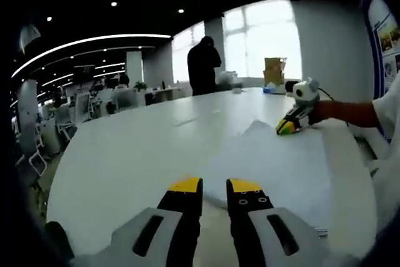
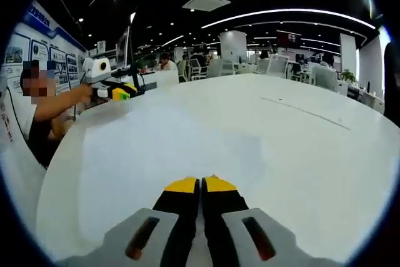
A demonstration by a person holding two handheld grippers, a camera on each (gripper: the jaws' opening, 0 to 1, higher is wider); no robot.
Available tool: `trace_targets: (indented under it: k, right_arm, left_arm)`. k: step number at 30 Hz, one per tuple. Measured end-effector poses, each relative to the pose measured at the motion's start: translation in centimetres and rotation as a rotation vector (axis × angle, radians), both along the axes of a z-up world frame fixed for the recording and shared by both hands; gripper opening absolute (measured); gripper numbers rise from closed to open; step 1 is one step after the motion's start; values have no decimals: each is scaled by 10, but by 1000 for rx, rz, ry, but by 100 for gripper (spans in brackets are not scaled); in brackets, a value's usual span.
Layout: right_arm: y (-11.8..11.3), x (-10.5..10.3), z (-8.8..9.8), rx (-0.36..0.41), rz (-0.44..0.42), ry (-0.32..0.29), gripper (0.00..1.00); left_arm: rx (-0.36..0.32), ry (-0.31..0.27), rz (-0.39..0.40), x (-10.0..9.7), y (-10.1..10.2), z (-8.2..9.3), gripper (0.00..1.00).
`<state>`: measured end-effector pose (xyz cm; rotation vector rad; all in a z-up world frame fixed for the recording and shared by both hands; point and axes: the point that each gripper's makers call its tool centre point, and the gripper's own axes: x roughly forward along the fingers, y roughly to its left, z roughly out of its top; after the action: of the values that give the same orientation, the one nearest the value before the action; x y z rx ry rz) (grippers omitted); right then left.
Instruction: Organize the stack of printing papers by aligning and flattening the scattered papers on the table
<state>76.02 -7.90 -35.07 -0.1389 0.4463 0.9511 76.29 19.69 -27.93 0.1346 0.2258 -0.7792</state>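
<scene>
White printing papers [image 1: 275,161] lie spread flat on the round white table [image 1: 125,154], their near edge reaching between my left gripper's jaws. The left gripper [image 1: 215,186] stands narrowly open low over that edge, with its yellow fingertips [image 1: 186,184] apart. My right gripper [image 1: 286,127], held by a hand, rests its tip on the sheets' far corner. In the right gripper view its own jaws [image 2: 200,184] are pressed together over the pale papers [image 2: 175,148]. The left gripper [image 2: 115,92] shows at the table's far left edge in that view.
A person in dark clothes [image 1: 203,67] stands beyond the table, near a cardboard box [image 1: 275,70] by the window. Office chairs [image 1: 62,123] line the left side. A poster wall [image 2: 37,54] stands behind the person holding the grippers. A thin seam [image 2: 306,112] crosses the table.
</scene>
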Motion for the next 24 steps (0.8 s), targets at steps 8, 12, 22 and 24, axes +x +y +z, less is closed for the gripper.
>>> trace_targets:
  k: [8, 12, 22, 24]
  right_arm:
    - [0, -2, 0, 22, 1, 29, 5]
    - [1, -8, 1, 29, 17, 42, 13]
    - [-1, -5, 1, 29, 5, 31, 16]
    - [-2, -5, 1, 39, 0, 32, 16]
  left_arm:
    - [40, 55, -92, -8, -59, -32, 18]
    - [48, 90, -91, -12, -68, -47, 17]
    - [70, 107, -81, -13, -67, -66, 14]
    - [50, 112, -75, -14, -66, -66, 14]
